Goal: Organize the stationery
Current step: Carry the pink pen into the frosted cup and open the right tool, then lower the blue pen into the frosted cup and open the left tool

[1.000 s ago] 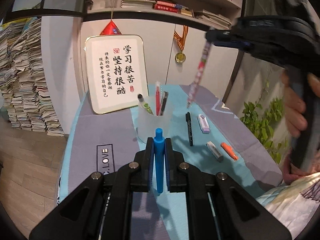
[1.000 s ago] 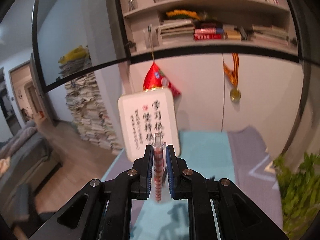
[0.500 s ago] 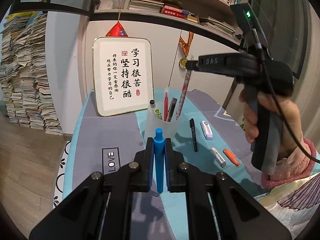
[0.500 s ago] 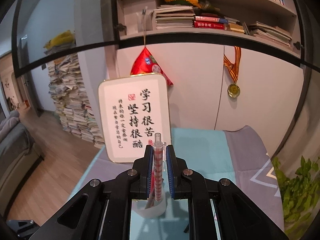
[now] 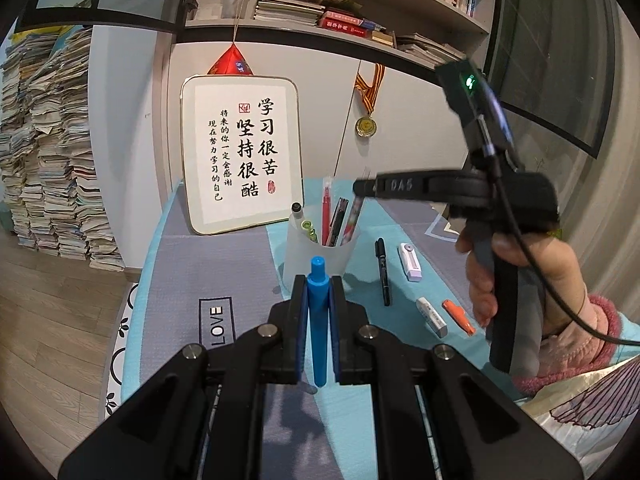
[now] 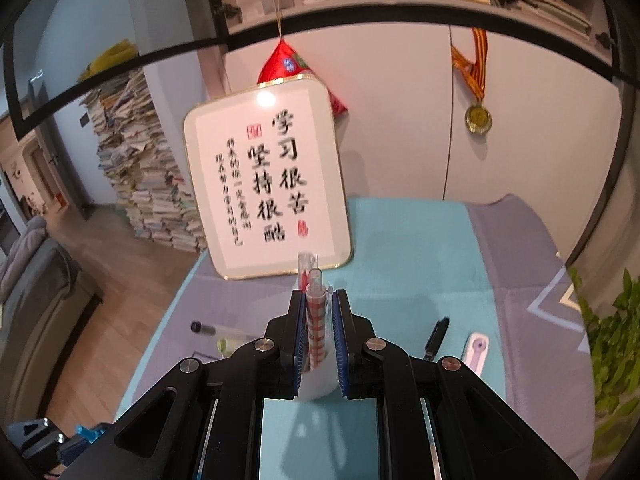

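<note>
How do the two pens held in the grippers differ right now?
The blue pen is plain; the checked pen is red-and-white patterned. The blue pen sits short of the cup; the checked pen's lower end is already inside it. Both are clamped upright between shut jaws.

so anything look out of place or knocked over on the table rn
Nothing is spilled or tipped. The pen cup stands upright. Still loose on the cloth to its right: a black marker, a white-and-lilac correction tape, a white eraser and an orange item, each lying apart.
</note>
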### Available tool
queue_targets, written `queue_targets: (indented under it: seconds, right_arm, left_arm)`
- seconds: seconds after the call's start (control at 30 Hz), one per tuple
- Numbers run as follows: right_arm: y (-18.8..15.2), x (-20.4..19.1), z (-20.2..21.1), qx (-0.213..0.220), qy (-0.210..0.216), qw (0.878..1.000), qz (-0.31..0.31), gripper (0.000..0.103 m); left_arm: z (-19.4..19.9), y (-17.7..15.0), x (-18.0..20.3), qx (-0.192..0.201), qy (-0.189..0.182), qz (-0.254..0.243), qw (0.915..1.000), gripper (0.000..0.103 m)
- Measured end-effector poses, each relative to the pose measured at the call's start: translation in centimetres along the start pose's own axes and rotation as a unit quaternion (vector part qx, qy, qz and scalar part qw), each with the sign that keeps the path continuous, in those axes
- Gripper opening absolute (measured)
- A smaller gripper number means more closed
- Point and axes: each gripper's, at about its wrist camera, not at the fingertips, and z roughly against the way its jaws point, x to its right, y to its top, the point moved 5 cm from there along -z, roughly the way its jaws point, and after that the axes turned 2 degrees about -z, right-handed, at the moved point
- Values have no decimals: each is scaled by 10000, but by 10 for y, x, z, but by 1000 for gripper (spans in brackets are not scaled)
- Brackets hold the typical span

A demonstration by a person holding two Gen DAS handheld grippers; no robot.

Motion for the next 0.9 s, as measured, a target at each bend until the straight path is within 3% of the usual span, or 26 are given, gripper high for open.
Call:
queue_targets:
  seconds: [0.2,0.23,0.37,0.6,0.77,0.9]
  right_arm:
    - [-11,11,3,-176,411,9983,-372,15]
    - [-13,13,6,-142,454,9980,-425,18]
    - [-24,25,29,118,589,9962,-638,48]
    - [-59,50,42,-108,371,9976,-582,48]
    - [-90,91,38,-502,304,9917,-1148,48]
    - [-103,117,43,-528,256,9868,-1508,48]
  left_arm:
    - [6,10,4,126,9,-18,9999,8]
    - [8,13,6,167,7,-29,9999,8]
    - [8,33,14,355,9,-88,9993,8]
    - [2,73,20,763,266,-60,9967,8]
    - [-13,95,18,940,465,53,9945,8]
    - [-32,107,20,977,711,30,9927,8]
